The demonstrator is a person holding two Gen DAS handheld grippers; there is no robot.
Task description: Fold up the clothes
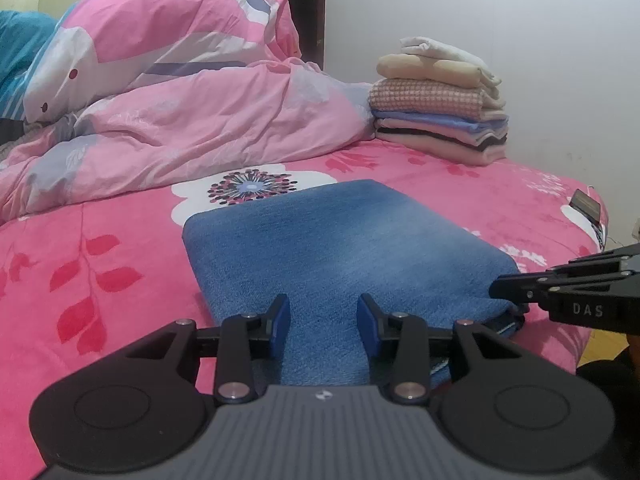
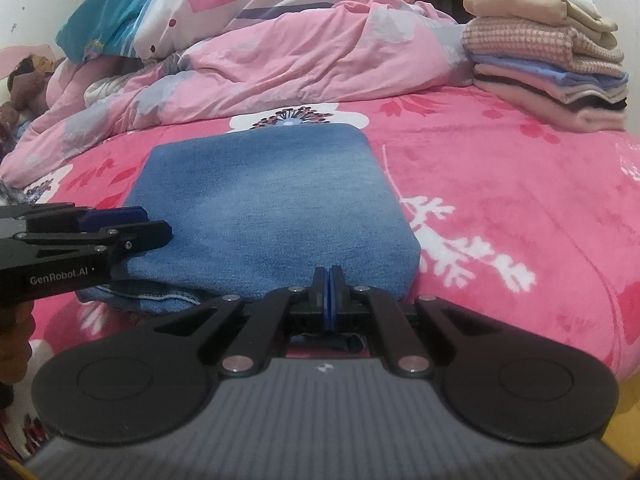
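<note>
Jeans (image 1: pixel 344 240) folded | left gripper (image 1: pixel 324 322) parted over near edge | right gripper (image 2: pixel 330 296) closed, empty

Open pink bedspread (image 2: pixel 500 184) lay to the right of the folded denim (image 2: pixel 264 204) — unobstructed passage there. Beyond the denim, a crumpled pink duvet (image 1: pixel 192 136) blocked the far side. A stack of folded clothes (image 1: pixel 440 100) occupied the far right corner, with bare bedspread between it and the denim.

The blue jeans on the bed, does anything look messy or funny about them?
Mostly neat: the jeans lie folded flat. Only the near left corner looks untidy, where a stitched hem pokes out underneath the fold.
</note>
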